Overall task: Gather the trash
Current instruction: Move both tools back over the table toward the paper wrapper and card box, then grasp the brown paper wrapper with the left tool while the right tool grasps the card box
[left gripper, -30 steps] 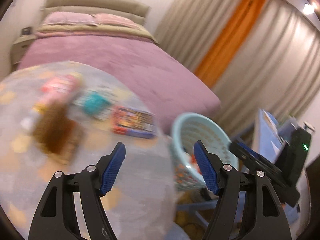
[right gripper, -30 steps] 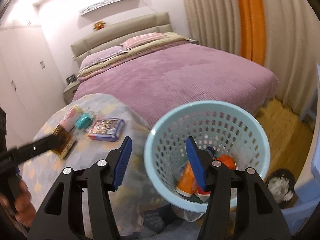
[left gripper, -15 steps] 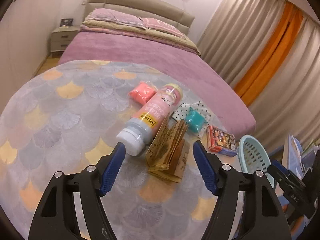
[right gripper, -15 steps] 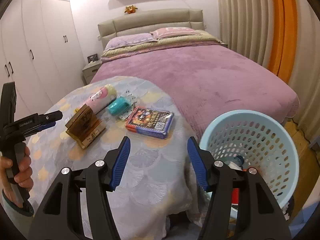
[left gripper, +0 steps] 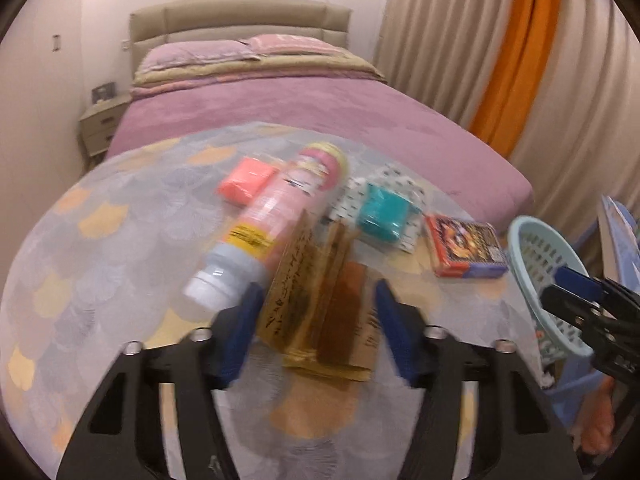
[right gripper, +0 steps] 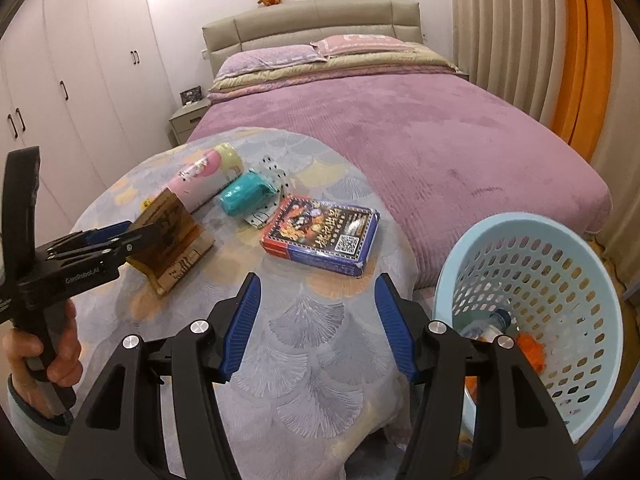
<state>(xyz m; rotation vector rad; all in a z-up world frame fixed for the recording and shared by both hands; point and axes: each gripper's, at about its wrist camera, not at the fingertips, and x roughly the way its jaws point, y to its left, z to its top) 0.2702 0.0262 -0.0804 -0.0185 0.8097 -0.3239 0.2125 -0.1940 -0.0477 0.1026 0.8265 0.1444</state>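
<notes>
Left wrist view: the left hand-held gripper (left gripper: 316, 328) tilts down over the round table (left gripper: 100, 248). Its jaws are closing, with the brown paper packet (left gripper: 320, 304) between the blue pads; whether the pads touch it yet cannot be told, as the picture is blurred. The packet is a stack of folded brown sheets with dark writing, its upper sheets fanned apart. Just behind it on the left lies a pink bottle (left gripper: 276, 216) with a white cap, touching or nearly so. Beyond that sit a coral block (left gripper: 246, 180), a teal wad (left gripper: 382, 216) on dotted paper, and a printed box (left gripper: 466, 250) near the table's right edge. The pale blue basket (left gripper: 536, 264) stands past that edge, lower than the tabletop. Left of the packet the cloth is bare.

Right wrist view: the right hand-held gripper (right gripper: 318, 328) hangs with its jaws apart and nothing between them, over bare cloth at the table's (right gripper: 312, 352) near edge. The printed box (right gripper: 320, 238) lies ahead of it. The basket (right gripper: 532, 312) stands right of the table, already holding some trash. The left hand-held gripper (right gripper: 120, 234), held by a hand (right gripper: 44, 354), reaches the packet (right gripper: 172, 248) from the left.
</notes>
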